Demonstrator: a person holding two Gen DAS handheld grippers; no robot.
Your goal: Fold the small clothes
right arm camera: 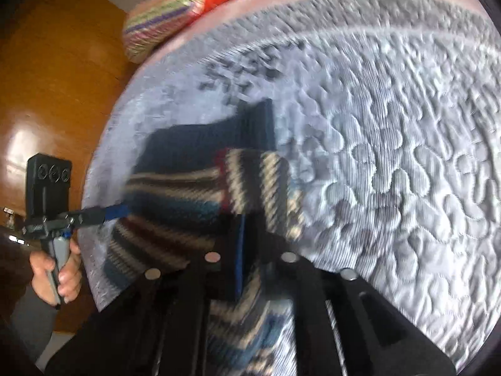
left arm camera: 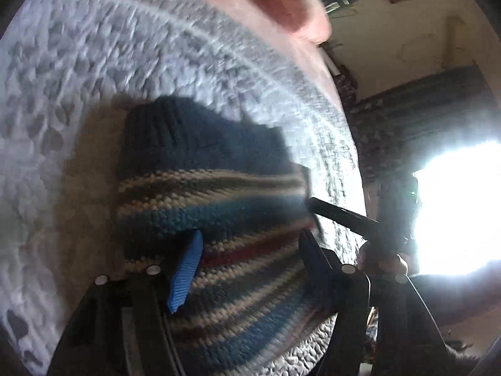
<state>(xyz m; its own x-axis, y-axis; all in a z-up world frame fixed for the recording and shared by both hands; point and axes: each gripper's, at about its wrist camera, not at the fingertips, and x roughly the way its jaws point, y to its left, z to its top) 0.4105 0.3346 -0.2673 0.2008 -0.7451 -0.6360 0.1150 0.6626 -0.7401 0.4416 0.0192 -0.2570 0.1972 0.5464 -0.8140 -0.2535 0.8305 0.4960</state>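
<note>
1. Striped knit sweater (left arm camera: 219, 213) lies on the bed's quilted grey bedspread (left arm camera: 94, 62). Chunky knit with bands of cream, grey, blue and dark red; the ribbed part at the far end is solid navy.
2. Bedspread has stitched squiggle quilting and a puffy, corded texture. A pink sheet (left arm camera: 250, 22) shows past its edge.
3. Left tongs (left arm camera: 247, 244): fingers spread apart, with the sweater's striped body between them. Blue ribbed pad (left arm camera: 184, 272) on one finger lies against the knit; the other finger is plain black. No clamp visible.
4. Right tongs (right arm camera: 250, 241): a fold of striped knit (right arm camera: 263, 188) stands up between the fingers, blue pad edge touching it. Motion blur, so cannot tell whether they are pinched on it.
5. From the right wrist view, a hand (right arm camera: 59, 269) grips the left tool's grey handle, blue tip at the sweater's near edge.
6. Background: glossy brown wooden door (right arm camera: 47, 94), a striped multicolour cushion (right arm camera: 156, 18) beyond the bed edge.
</note>
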